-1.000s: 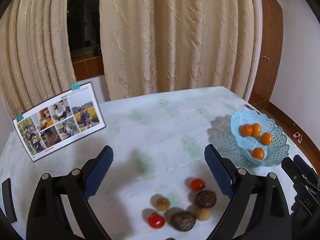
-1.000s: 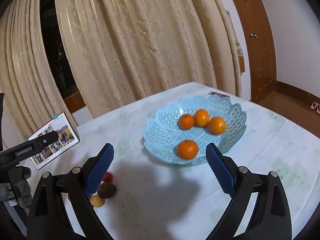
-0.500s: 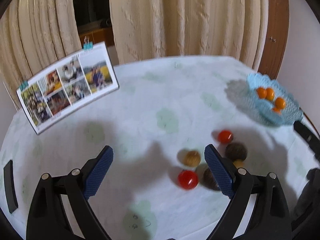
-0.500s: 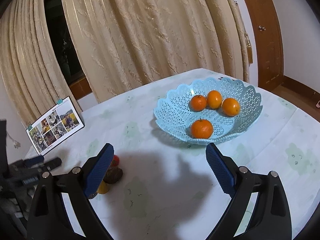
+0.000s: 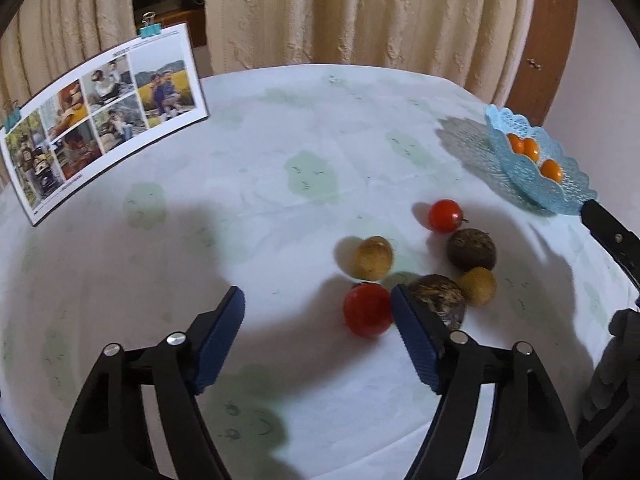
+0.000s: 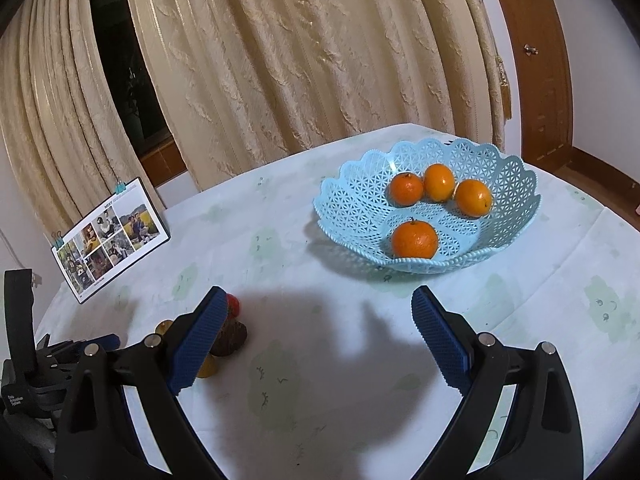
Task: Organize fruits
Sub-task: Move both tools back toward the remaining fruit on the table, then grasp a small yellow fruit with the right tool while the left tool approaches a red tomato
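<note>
A cluster of small fruits lies on the table in the left wrist view: a near red tomato [image 5: 367, 309], a far red tomato [image 5: 445, 215], two dark brown fruits [image 5: 471, 249] [image 5: 438, 295] and two yellow-brown ones [image 5: 373, 257] [image 5: 478, 285]. My left gripper [image 5: 318, 332] is open and empty, low over the table; its right finger sits beside the near tomato. A light blue lattice basket [image 6: 508, 236] holds several oranges [image 6: 414, 239]. My right gripper [image 6: 316, 332] is open and empty in front of the basket. The fruit cluster [image 6: 230, 336] shows behind its left finger.
A photo calendar [image 5: 100, 116] held by clips stands at the table's back left. Cream curtains hang behind the table and a wooden door [image 5: 552, 40] is at the right. The basket [image 5: 560, 192] sits near the table's right edge in the left wrist view.
My left gripper has dropped and moved in toward the fruit cluster, which now lies beside its right finger. My right gripper has shifted slightly; the basket looks a little closer.
</note>
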The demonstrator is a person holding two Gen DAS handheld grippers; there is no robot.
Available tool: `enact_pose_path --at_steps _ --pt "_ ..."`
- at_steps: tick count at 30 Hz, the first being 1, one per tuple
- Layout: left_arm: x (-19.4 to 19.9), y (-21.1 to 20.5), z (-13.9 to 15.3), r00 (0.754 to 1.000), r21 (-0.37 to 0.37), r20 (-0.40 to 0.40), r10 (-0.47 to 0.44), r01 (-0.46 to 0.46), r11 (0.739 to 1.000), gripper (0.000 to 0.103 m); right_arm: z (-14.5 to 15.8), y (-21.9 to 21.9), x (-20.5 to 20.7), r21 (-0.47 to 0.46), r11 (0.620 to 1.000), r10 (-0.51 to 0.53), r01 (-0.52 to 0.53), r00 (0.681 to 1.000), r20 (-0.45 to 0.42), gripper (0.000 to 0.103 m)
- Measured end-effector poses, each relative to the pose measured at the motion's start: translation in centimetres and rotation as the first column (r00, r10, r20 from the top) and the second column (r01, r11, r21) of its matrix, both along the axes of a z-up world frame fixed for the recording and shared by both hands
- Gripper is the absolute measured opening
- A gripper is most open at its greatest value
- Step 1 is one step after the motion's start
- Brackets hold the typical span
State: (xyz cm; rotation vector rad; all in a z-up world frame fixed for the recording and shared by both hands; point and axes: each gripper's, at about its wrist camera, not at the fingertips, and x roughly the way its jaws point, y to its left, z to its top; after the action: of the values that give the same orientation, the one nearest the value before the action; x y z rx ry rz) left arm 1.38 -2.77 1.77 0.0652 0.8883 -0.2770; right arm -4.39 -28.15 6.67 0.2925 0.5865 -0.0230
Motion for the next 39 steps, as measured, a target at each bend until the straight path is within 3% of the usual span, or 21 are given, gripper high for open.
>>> enact_pose_path --at_steps 13,28,33,39 --pt "-0.6 -1.1 -0.1 0.997 -0.056 0.002 -0.076 0.076 0.996 0.041 -0.2 0.8 0.2 -0.003 0.999 0.043 -0.043 0.999 -0.014 0.095" --pt "-0.7 -0.9 -0.2 0.997 -0.096 -0.021 -0.075 0.073 0.993 0.040 -0.6 2.3 -0.1 0.054 0.986 0.159 -0.156 0.986 -0.055 0.095" --pt "-0.8 -0.6 0.1 0.997 -0.094 -0.026 -0.070 0.067 0.993 0.040 -1.4 4.7 -0.3 0.079 0.953 0.299 -0.292 0.948 -0.106 0.092" --pt "-1.1 0.8 1.2 0.999 -0.099 0.003 -0.043 0.043 0.994 0.041 -2.2 9.5 -0.6 0.001 0.895 0.438 -0.447 0.878 -0.193 0.071"
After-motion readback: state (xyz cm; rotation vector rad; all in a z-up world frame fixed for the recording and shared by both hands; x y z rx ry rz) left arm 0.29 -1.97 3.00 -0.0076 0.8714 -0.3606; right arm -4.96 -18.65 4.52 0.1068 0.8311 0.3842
